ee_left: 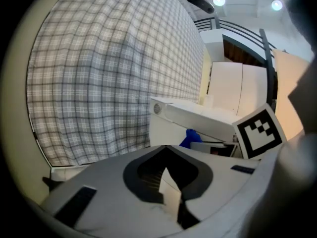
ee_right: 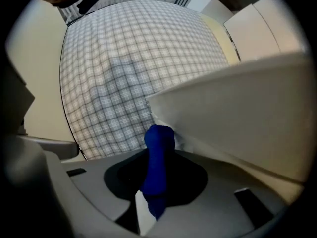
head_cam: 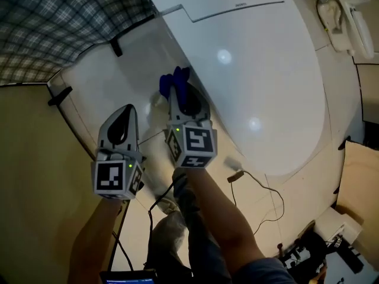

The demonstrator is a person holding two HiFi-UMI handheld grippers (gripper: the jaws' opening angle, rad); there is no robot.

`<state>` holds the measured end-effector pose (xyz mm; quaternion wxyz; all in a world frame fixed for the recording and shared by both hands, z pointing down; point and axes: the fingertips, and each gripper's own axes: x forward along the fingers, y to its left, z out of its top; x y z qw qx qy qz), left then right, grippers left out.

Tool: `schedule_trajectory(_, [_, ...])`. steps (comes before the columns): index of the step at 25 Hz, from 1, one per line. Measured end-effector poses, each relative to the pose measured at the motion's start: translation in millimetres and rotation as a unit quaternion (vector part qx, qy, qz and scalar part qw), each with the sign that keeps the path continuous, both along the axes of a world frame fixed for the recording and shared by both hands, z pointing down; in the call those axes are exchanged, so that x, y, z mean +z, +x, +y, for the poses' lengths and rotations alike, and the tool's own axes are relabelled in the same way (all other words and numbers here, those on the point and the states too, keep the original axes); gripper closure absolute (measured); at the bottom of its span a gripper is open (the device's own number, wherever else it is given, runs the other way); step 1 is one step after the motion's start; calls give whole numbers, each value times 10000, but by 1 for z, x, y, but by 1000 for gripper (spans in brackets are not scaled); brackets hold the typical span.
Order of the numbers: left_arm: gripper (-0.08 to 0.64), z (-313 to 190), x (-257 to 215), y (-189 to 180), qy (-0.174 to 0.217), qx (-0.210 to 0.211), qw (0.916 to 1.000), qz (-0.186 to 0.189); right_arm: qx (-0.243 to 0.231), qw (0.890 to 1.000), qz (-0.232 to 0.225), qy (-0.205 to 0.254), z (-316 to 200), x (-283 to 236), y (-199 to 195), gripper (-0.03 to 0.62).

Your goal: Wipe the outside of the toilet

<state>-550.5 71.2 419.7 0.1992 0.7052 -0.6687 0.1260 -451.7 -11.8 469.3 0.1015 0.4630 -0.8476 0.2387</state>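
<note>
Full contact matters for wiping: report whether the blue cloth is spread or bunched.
Bunched: the blue cloth is a narrow wad pinched in the right gripper's fingers, tip at the toilet's edge.

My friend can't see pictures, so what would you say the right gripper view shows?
The right tongs pinch a rolled-up blue cloth, and its top reaches right up to the edge of the white toilet. A grey checked curtain fills the space behind them.

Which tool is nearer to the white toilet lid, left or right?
Right. The right tool, shut on a blue cloth, is at the edge of the white toilet lid; the left tool hangs farther left, apart.
</note>
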Motion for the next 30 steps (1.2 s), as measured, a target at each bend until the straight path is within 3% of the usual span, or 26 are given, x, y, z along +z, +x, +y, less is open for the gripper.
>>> schedule_trajectory(8, [548,78,-10,106,-140,735,9968,287,781,9957,498,-76,107,-7,150,500])
schedule_trajectory(11, [548,91,-2,134,-174,839,9953,457,906,9935,667,-160,129,-1,183,500])
schedule_trajectory(14, [548,91,-2,146,-188,829,9947,576,812,9936,772,-142,131,-3,189,500])
schedule_trajectory(18, [548,71,-3,122,-63,602,9969,493,506,9971,562,-131,104,-3,143,500])
schedule_trajectory(26, [548,-6,19,12,-190,-136,9997,110,-510,9985,131,-144,-20,31,-46,500])
schedule_trajectory(30, [548,-49,34,-37,-28,-516,9987,-35,-702,9971,178,-255,-77,58,-100,500])
